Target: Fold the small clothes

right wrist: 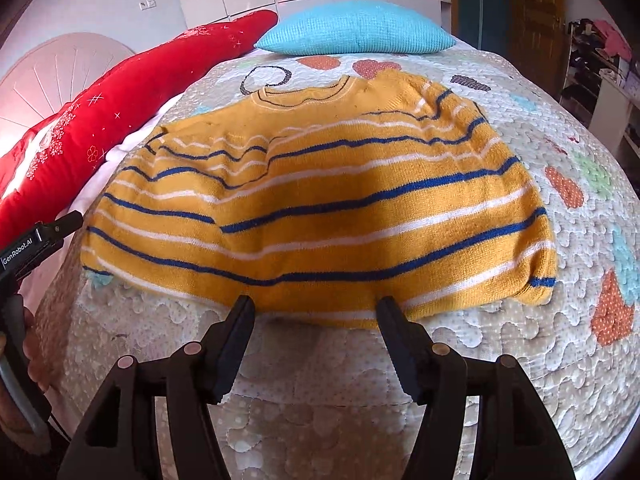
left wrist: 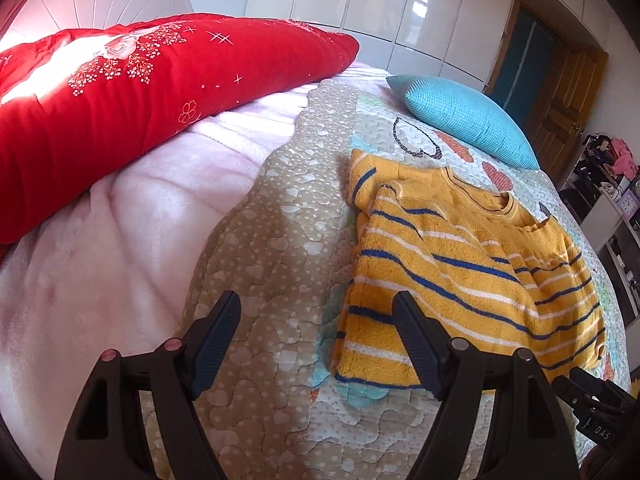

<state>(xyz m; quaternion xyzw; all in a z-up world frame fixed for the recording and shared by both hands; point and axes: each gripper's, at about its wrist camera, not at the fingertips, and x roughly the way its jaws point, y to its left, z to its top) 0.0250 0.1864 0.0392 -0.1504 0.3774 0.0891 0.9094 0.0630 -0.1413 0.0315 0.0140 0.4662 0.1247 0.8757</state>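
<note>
Bed (right wrist: 500,360) under a quilted heart-print cover, red pillow (left wrist: 120,92) and blue cushion (right wrist: 356,32) at the far side. Lying flat across the quilt: small yellow striped sweater (right wrist: 320,200), soft, light knit, likely floppy and quick to bunch; best pinched at hem or side edges. Left tool (left wrist: 316,344) wide, empty, beside the hem corner. Right tool (right wrist: 316,336) wide, empty, at the hem.

You face a bed (right wrist: 520,360) under a heart-patterned quilt (left wrist: 260,240); on it lie a striped yellow sweater (right wrist: 320,200), a turquoise cushion (right wrist: 356,32) and a red duvet (left wrist: 140,92)
</note>
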